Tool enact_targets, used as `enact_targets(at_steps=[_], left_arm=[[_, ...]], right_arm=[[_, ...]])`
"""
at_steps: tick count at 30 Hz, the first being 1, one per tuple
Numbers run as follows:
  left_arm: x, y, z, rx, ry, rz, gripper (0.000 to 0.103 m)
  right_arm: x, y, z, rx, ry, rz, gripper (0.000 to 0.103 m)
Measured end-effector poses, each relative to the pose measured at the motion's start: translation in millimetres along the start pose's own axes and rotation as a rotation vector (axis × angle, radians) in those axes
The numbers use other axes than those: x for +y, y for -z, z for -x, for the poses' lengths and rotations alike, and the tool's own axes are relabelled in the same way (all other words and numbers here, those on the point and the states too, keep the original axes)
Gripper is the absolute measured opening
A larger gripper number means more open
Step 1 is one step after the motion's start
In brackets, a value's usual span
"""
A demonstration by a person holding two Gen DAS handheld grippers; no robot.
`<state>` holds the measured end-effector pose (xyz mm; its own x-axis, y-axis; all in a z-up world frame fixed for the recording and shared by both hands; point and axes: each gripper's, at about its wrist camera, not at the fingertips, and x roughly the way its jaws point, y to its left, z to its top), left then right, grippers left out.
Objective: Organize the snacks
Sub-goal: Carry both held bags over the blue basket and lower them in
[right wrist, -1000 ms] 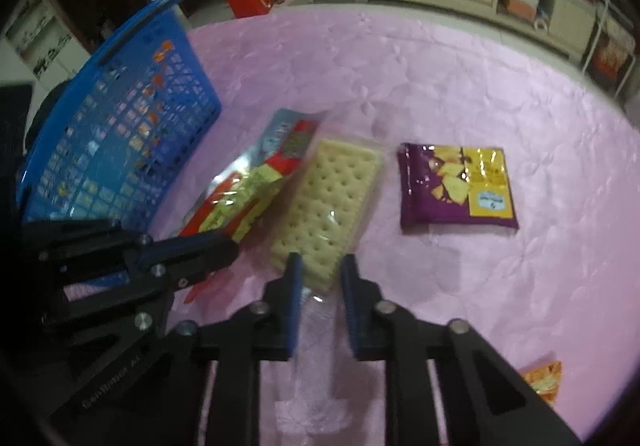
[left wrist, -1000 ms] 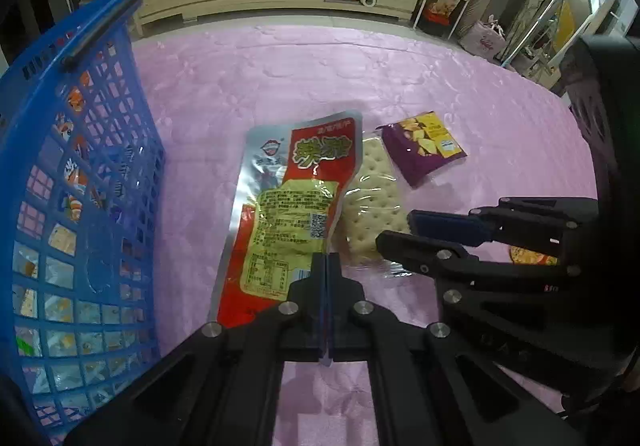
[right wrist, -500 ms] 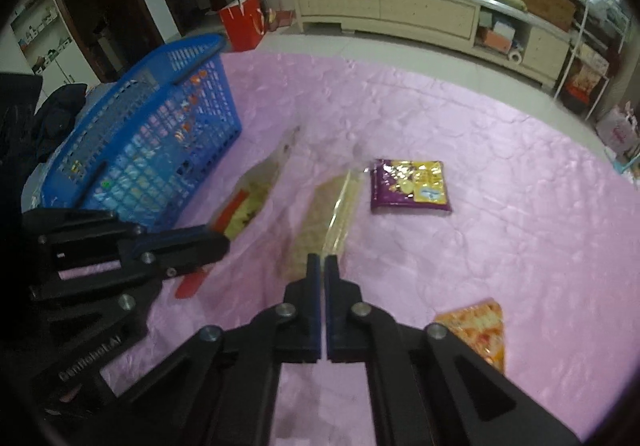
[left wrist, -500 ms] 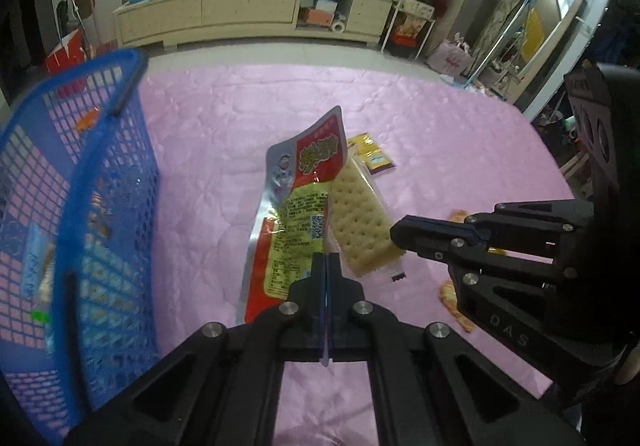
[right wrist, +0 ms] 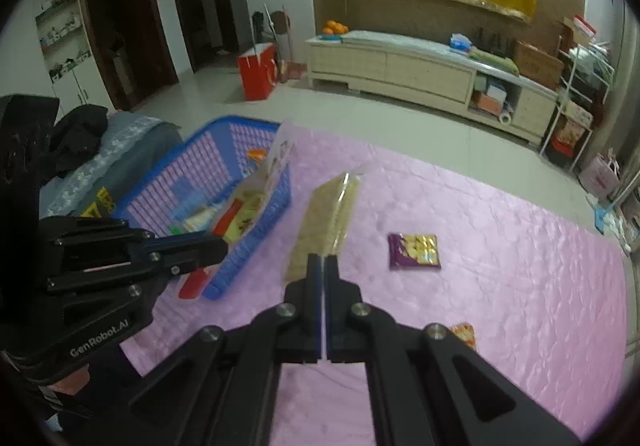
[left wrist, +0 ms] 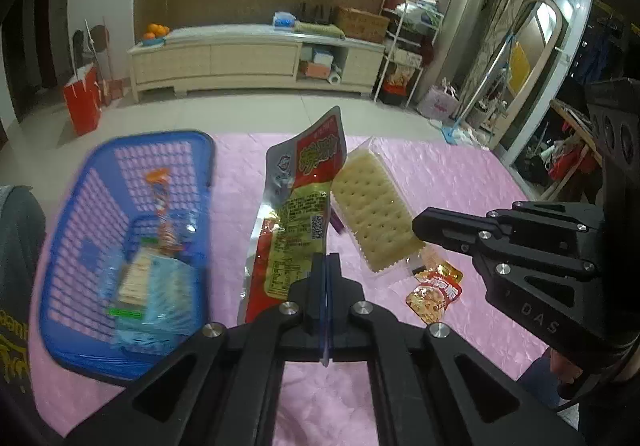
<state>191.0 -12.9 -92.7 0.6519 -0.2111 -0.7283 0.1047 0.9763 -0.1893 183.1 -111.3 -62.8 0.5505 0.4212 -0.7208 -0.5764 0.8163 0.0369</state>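
A second ago the red packet (left wrist: 298, 206) and the cracker pack (left wrist: 374, 208) lay flat on the pink cloth (left wrist: 460, 182); now both hang clear of it, the packet pinched in the left gripper (left wrist: 325, 266), the crackers in the right gripper (right wrist: 322, 266), whose jaws closed on the wrapper's end. The basket (left wrist: 120, 230) now shows from above.

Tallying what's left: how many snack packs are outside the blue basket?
4: red pack in left hand-held gripper, crackers in right hand-held gripper, purple pack and orange pack on cloth.
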Motion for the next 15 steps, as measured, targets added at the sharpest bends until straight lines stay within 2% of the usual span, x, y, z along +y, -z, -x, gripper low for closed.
enact_targets(at_steps=[5,15], left_arm=[[27,2,28,-0.036,-0.032,0.008,0.000],[92,9,47,-0.046,-0.093,0.069,0.000]], right_arm=[[32,-11,9,-0.035,-0.025,0.026,0.003],[84,-29,-18,-0.026,-0.089,0.086,0.003]])
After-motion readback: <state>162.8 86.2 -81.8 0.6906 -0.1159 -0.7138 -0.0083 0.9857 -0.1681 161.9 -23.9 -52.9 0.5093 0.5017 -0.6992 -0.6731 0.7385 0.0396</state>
